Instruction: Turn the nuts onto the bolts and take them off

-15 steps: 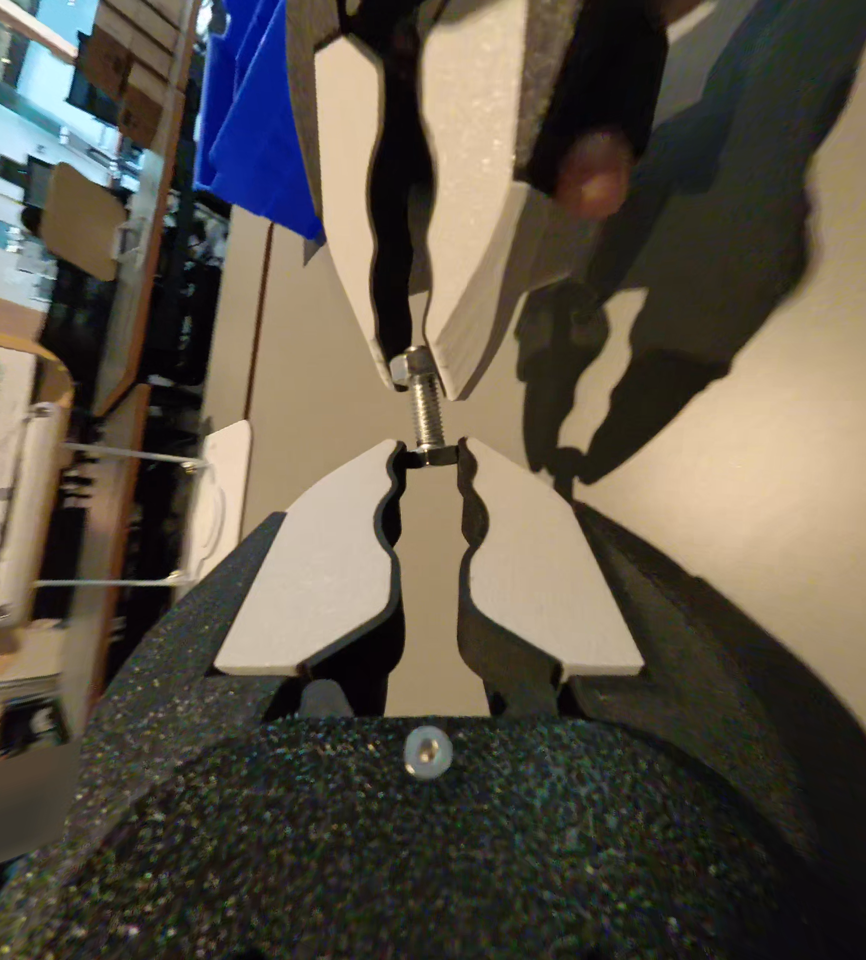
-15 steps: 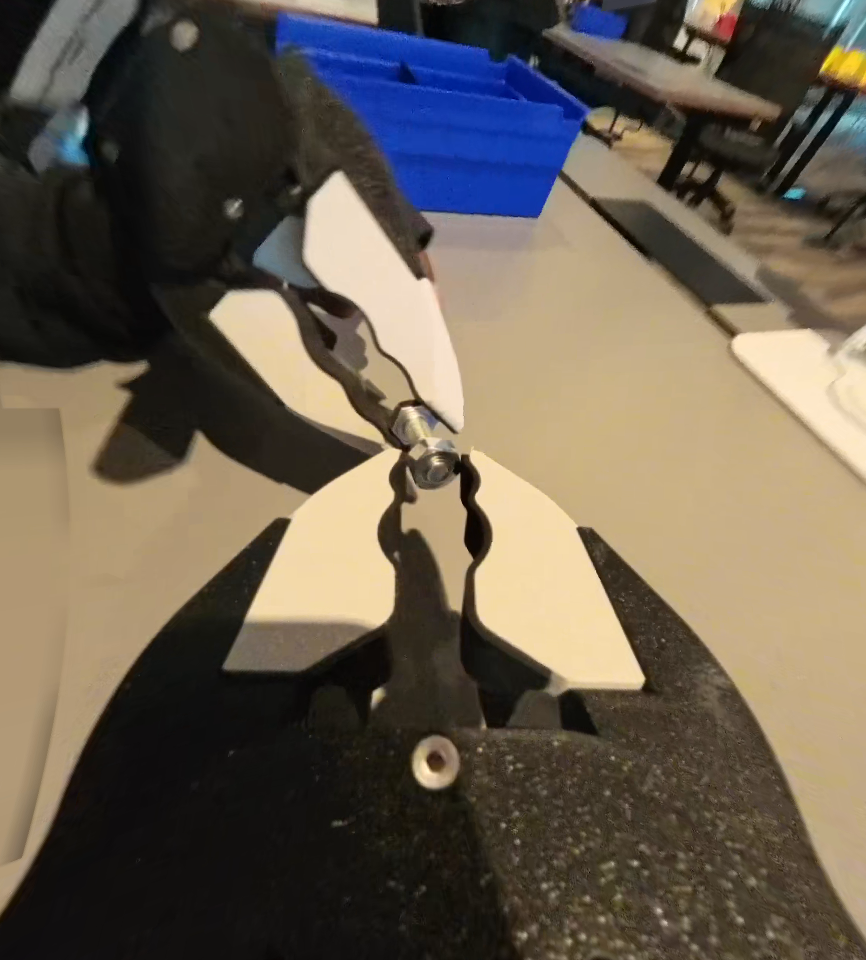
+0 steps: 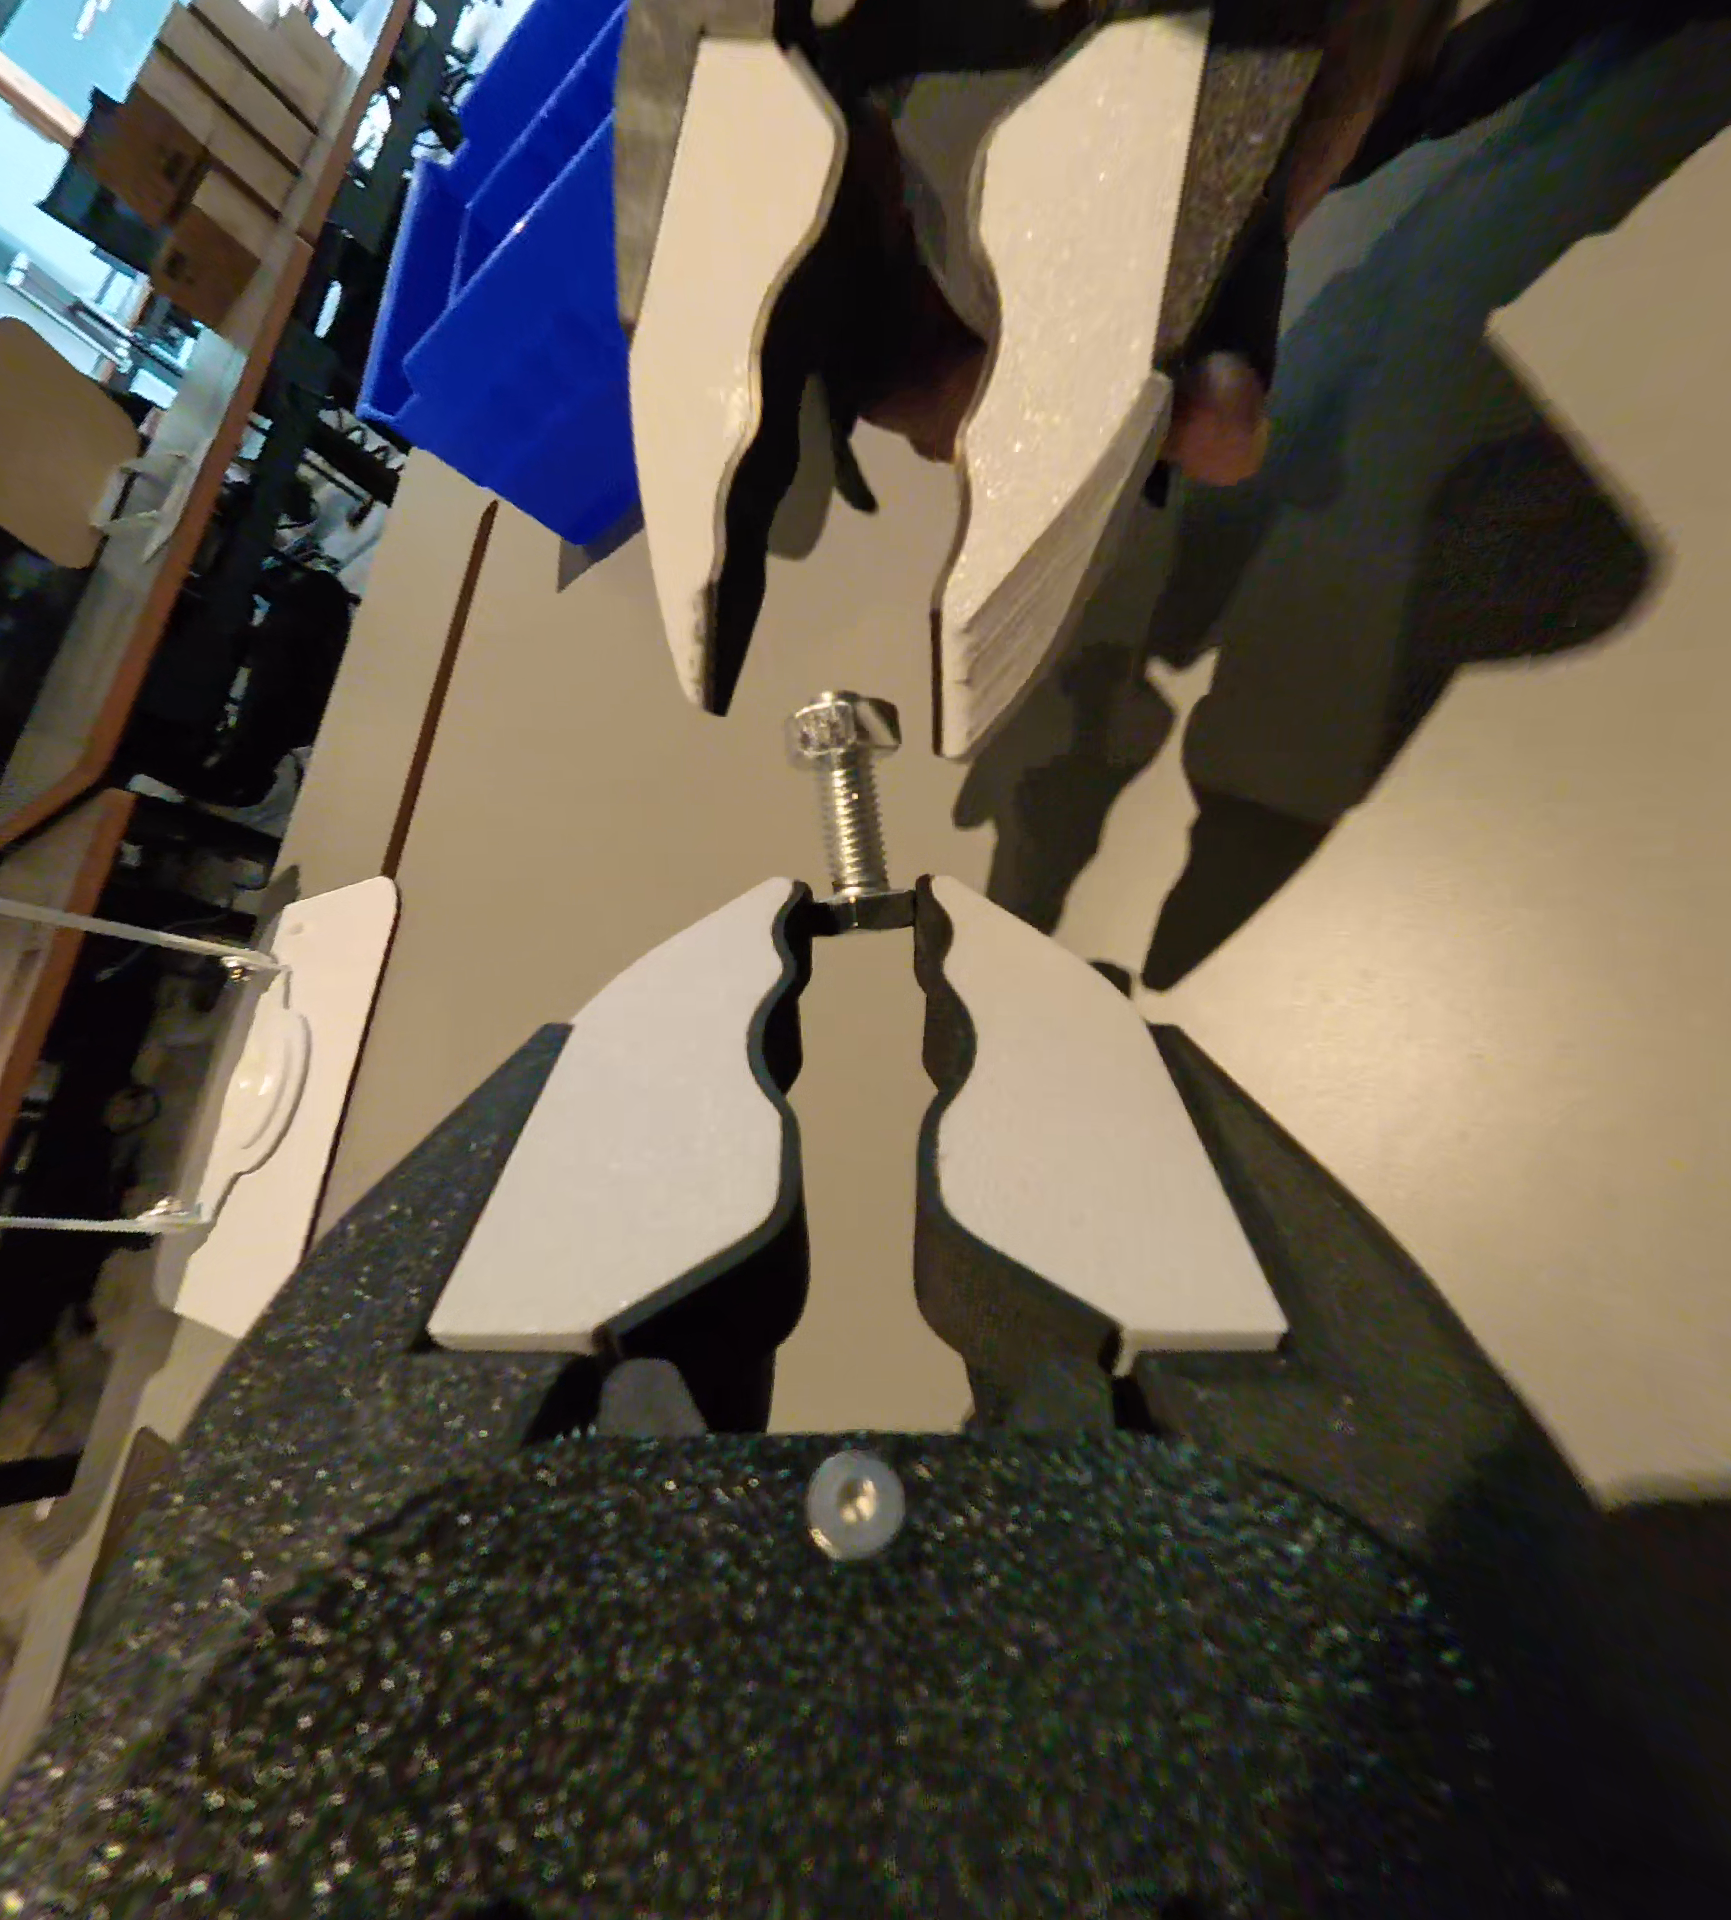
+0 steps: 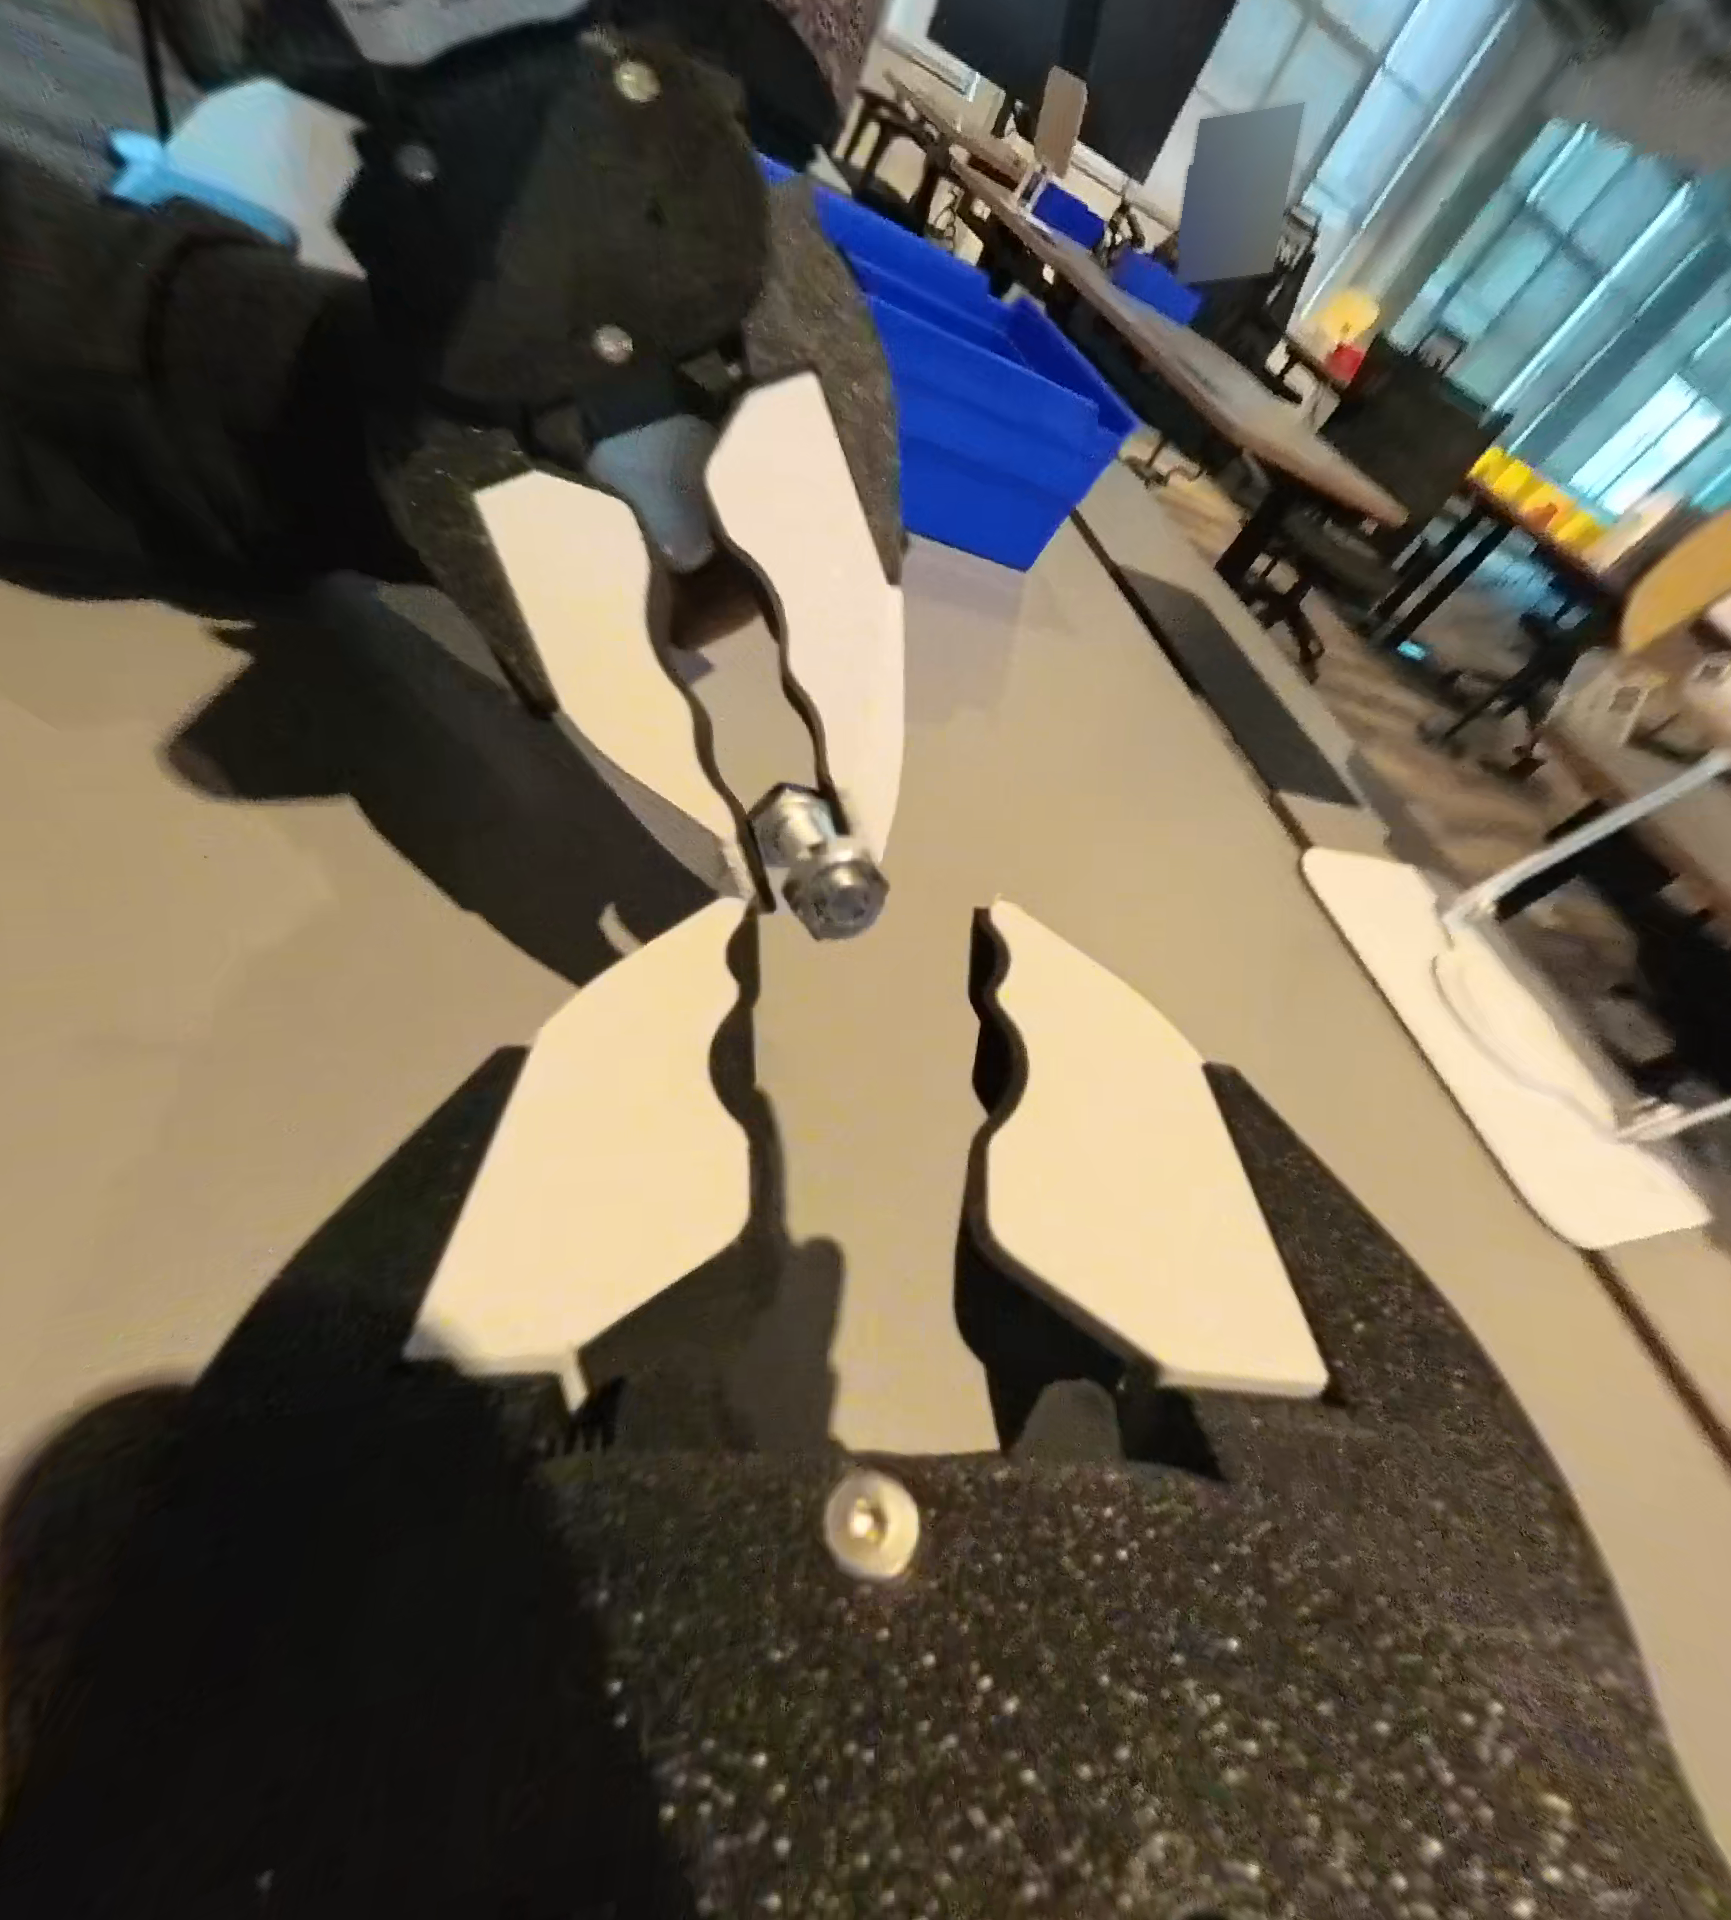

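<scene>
Two grippers meet above the grey bench (image 3: 1463, 1039). Left gripper (image 3: 863, 896) has its fingers pinched on one end of the bolt (image 3: 848, 831), seemingly its head. Right gripper (image 4: 866, 909) has its fingers spread wide either side of the nut (image 3: 840, 727) at the far end, apart from it.

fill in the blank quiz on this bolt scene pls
1. The claw shut on the bolt is the ___ one.
2. The right claw is ___, with a finger on either side of the nut and touching nothing.
3. The bin at the far end of the table is ___ in colour.

Missing words: left; open; blue
</scene>
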A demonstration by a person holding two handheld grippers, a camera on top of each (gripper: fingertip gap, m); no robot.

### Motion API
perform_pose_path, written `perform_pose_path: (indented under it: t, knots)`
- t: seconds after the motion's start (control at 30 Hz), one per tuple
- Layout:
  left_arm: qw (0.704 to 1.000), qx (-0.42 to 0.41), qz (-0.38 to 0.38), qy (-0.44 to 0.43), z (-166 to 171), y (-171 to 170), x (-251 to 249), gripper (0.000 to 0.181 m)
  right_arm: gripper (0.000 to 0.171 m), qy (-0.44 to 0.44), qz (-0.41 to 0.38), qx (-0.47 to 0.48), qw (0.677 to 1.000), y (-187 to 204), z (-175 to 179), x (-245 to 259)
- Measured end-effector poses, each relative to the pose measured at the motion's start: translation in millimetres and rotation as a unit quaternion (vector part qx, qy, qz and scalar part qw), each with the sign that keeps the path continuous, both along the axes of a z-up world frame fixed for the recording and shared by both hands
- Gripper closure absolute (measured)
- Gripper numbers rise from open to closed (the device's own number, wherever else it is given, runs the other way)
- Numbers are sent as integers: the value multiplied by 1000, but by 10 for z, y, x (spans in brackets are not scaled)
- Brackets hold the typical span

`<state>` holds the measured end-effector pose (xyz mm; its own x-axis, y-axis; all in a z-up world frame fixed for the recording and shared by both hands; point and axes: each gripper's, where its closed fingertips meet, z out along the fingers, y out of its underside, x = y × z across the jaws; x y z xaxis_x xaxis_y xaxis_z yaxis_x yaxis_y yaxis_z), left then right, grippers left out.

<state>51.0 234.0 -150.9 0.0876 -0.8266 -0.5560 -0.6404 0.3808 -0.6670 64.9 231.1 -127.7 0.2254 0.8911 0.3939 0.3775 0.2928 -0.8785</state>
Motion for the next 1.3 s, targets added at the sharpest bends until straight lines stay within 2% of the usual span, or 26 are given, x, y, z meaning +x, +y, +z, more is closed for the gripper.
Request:
perform_pose_path:
  t: [0.13,0.27,0.37,0.43,0.57,0.63,0.7,0.83,0.9,1.03,1.1,1.2,1.3]
  knots:
    - [1000,-16,-18,10,-58,-59,29,163,149,-25,25,39,999,-106,-20,-39]
    - [1000,1,-14,28,-102,-43,21,163,151,-52,14,25,998,-86,-121,-45]
    - [998,55,7,43,-64,27,-7,163,151,-17,-8,-70,997,-30,-112,-64]
    - [993,100,24,61,-38,80,-35,163,152,27,-18,-164,986,4,-94,-84]
    - [986,144,41,69,32,118,-43,163,151,140,11,-354,925,32,-15,-92]
    - [991,115,35,50,32,98,-20,163,146,170,42,-386,906,16,47,-82]
    - [996,83,28,29,41,80,-13,163,140,158,37,-349,923,39,52,-58]
    - [999,28,15,2,42,51,-31,163,137,62,20,-183,981,14,-13,-19]
    - [1000,1,2,0,12,13,-24,163,137,24,16,-110,994,-12,-43,-19]
    - [999,-29,-18,8,-47,-53,-4,163,137,-24,24,3,999,-77,-80,-44]
    - [999,-37,-27,8,-55,-85,11,163,138,-37,26,32,998,-96,-100,-49]
    - [999,-27,-30,15,-69,-96,24,163,151,-40,28,39,998,-127,-107,-74]
    - [999,23,-11,35,-67,-30,1,163,151,-39,9,3,999,-87,-125,-83]
